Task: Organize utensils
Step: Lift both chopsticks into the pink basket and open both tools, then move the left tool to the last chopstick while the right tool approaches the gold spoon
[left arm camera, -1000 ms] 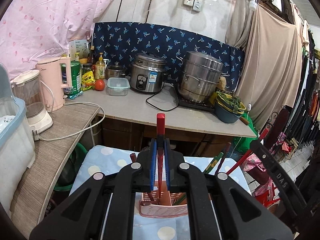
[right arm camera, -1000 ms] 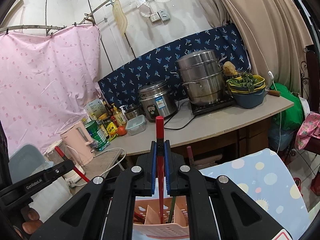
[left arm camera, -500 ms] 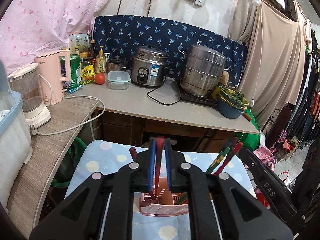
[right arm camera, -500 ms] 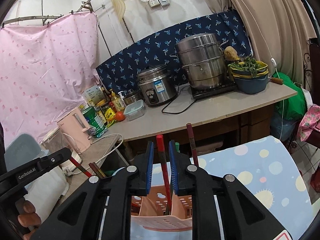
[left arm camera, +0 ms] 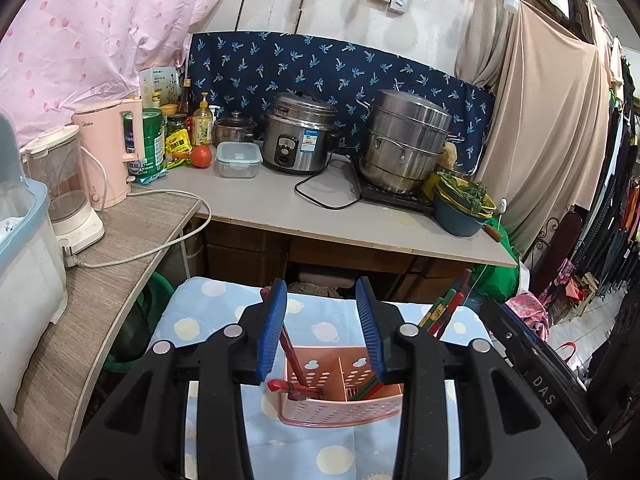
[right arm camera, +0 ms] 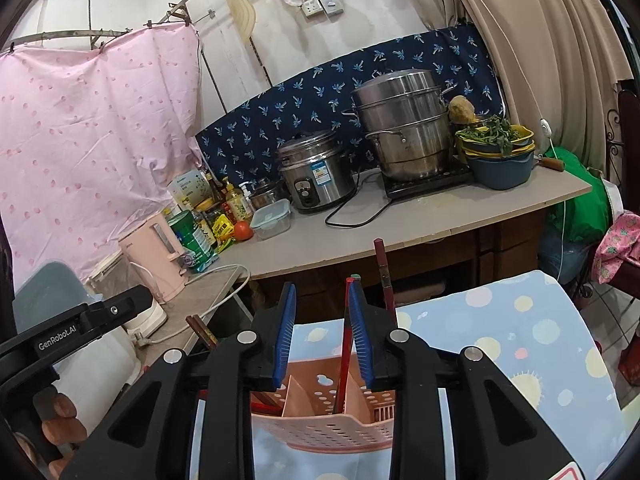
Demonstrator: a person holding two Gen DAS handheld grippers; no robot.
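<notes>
Cluttered kitchen, dotted cloth on desk. Pink holder at 6 o'clock under both tools. Left tool released, red chopstick leaning inside. Right tool released, its chopstick dropped upright into a slot.

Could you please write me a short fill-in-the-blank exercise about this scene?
1. Both the left gripper and the right gripper are ____.
2. The caddy is ____ in colour.
3. The caddy stands on a cloth printed with ____.
4. On the counter, the tomato lies beside a clear ____.

Missing words: open; pink; dots; container
</notes>
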